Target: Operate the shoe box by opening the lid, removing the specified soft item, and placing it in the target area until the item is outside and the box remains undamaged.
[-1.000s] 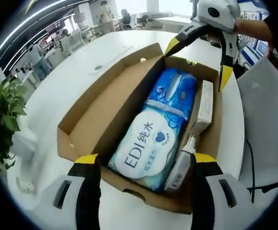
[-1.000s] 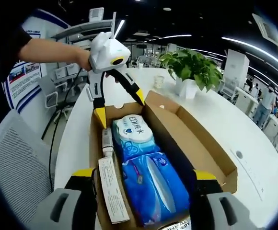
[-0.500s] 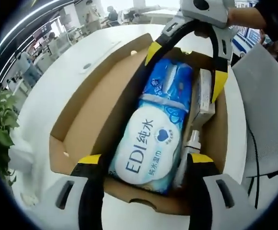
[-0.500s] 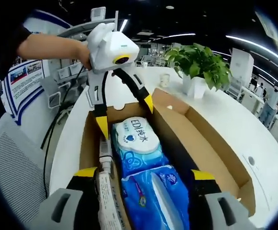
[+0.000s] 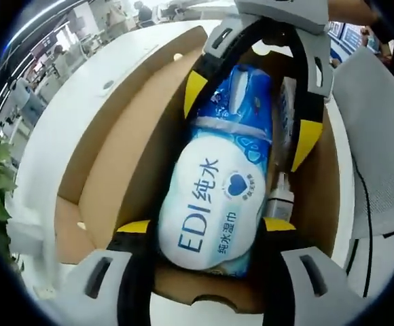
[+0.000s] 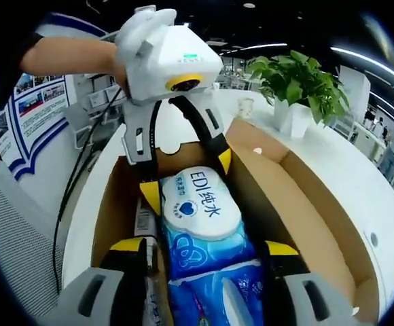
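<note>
Both grippers reach into the open shoe box (image 5: 126,146) from opposite ends. Left gripper (image 5: 207,234) has its jaws spread wide, one on each side of the wet-wipes pack (image 5: 214,200), at the end with the white "EDI" label; whether the tips press the pack I cannot tell. Right gripper (image 6: 207,255) is also wide open and stands astride the blue end of the same pack (image 6: 200,224), its yellow tips just beside the pack's flanks.

The pack lies lengthwise on the floor of the box and takes most of its width. Between the pack and one long wall are squeezed a small white bottle (image 5: 280,197) and a flat white carton (image 5: 287,109); there is little free room on that side. On the other side the cardboard wall rises directly beside the pack, and the opened lid (image 6: 312,204) lies out flat beyond it.

The box stands on a white table (image 5: 81,102). A green potted plant (image 6: 299,81) stands on the table past the far end of the box in the right gripper view.
</note>
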Demonstrator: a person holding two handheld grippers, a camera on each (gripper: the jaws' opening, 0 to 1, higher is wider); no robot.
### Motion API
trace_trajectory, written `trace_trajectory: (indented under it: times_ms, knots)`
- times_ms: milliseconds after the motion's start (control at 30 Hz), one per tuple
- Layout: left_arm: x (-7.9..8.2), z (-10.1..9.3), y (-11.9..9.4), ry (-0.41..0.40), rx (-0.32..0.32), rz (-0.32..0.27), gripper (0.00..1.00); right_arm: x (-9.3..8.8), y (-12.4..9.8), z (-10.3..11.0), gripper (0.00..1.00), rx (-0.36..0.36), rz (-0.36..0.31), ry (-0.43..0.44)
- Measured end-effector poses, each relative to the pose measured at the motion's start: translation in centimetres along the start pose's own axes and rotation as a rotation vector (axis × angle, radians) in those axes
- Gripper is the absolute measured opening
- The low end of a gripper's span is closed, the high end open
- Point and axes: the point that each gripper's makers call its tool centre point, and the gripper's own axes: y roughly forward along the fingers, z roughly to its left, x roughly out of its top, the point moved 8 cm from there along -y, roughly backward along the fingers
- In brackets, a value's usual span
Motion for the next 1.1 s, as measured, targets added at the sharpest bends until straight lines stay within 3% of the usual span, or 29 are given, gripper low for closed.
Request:
trace_trajectory:
  times_ms: [367,633,1100]
  knots:
    - [0.2,0.0,0.2,0.010,-0.018,0.018,0.60,-0.4,1.5,-0.5,0.56,-0.005,0.065,-0.071]
    - [0.4,0.0,0.3,0.014,-0.031,0.041,0.60,-0.4,2.0,-0.6,0.54,0.013,0.089,-0.091]
    - [0.1,-0.7,0.5,0.094,0.026,0.013,0.59,-0.8,2.9,-0.5,0.53,0.014,0.077,-0.108]
